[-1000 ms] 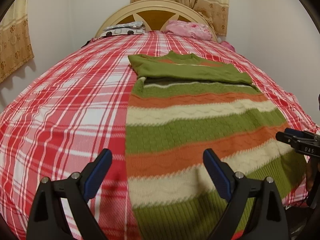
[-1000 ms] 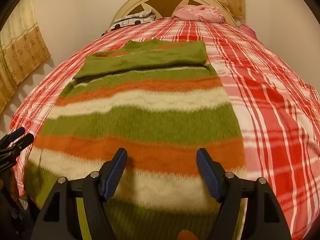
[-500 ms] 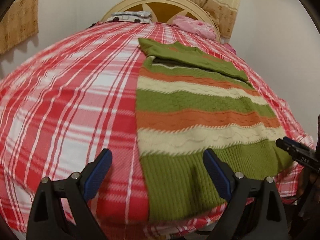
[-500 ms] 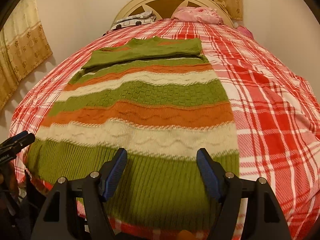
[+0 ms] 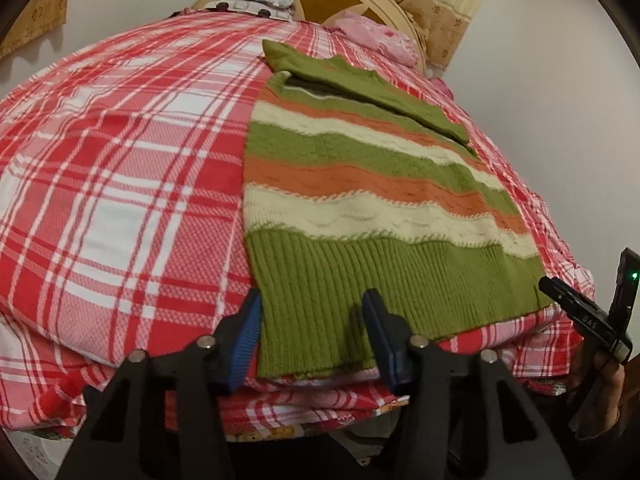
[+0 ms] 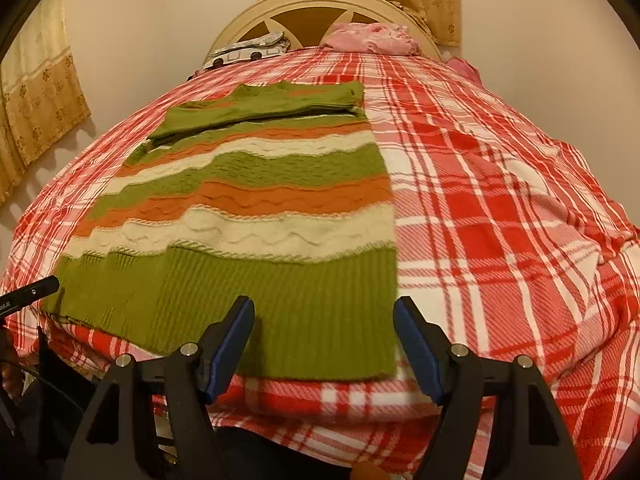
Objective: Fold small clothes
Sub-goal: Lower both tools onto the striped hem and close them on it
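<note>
- Now both tongs have drawn back to the foot of the bed [image 5: 120, 184]; the fold likely starts from the hem.
- The left tongs [image 5: 312, 336] have just been closing around the sweater [image 5: 360, 208] hem corner, its pads not yet pinching; the right tongs [image 6: 324, 344] hang released over the other corner.
- The striped green, orange and cream sweater lies flat on the plaid cover, sleeves folded across its top.

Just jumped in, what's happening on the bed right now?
A person is folding a striped knit sweater laid flat on the plaid bedspread, sleeves already folded in. Both tools sit at the green ribbed hem: the left tool has just been closing around its left corner, while the right tool is open at the right corner.
</note>
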Available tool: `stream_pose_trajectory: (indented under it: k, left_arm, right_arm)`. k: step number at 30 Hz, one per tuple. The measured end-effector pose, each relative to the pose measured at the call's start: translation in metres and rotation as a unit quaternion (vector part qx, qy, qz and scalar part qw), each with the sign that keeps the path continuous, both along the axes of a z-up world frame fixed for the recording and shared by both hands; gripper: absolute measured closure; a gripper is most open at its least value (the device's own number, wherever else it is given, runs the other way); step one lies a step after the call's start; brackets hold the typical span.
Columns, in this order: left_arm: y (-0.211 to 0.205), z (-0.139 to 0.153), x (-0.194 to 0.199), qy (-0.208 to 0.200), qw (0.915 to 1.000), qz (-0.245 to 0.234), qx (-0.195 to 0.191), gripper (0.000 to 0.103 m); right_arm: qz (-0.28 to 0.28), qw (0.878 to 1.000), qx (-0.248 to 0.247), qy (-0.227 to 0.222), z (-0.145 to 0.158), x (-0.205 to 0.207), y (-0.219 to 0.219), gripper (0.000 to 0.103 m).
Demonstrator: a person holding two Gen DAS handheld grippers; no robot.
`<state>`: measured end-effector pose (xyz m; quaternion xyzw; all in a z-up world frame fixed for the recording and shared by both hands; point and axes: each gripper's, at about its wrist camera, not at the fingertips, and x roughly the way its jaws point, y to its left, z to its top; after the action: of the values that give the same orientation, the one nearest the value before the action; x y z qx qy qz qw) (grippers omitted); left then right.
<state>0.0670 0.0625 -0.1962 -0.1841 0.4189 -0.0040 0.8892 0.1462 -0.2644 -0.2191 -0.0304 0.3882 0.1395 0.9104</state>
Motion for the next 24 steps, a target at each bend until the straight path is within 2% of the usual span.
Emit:
stream_pose_trajectory:
  k: [3,6,10,13,15,19,21,24]
  left_arm:
    - [0.002,-0.001,0.0,0.001,1.0,0.008,0.003,0.055]
    - [0.006,0.0,-0.004,0.003,0.9992,0.031,0.022,0.056]
    - [0.004,-0.002,-0.003,-0.002,0.9999,0.01,0.005,0.056]
    - [-0.003,-0.002,-0.004,-0.009,0.9998,-0.001,0.019,0.056]
    - [-0.003,-0.003,-0.004,-0.013,0.9996,-0.001,0.024,0.061]
    - [0.001,-0.002,-0.005,-0.013,0.9994,0.005,0.03,0.079]
    - [0.001,-0.002,-0.004,-0.016,0.9995,0.002,0.028,0.083]
    - [-0.003,-0.003,-0.003,-0.013,0.9994,-0.002,0.032,0.083]
  right_arm:
    - [-0.007,1.0,0.0,-0.002,0.0,-0.002,-0.008,0.03]
    - [-0.013,1.0,-0.001,-0.007,0.003,-0.003,-0.015,0.03]
    - [-0.022,1.0,-0.002,-0.013,0.006,-0.005,-0.024,0.03]
    - [-0.034,0.999,0.006,-0.011,0.006,-0.002,-0.033,0.03]
    - [-0.041,0.999,0.014,-0.011,0.007,-0.002,-0.04,0.03]
    - [-0.04,0.999,0.025,-0.007,0.006,-0.001,-0.046,0.03]
    - [-0.032,0.999,0.029,-0.003,0.005,-0.001,-0.044,0.03]
    - [-0.007,0.999,0.042,0.003,0.003,-0.002,-0.035,0.031]
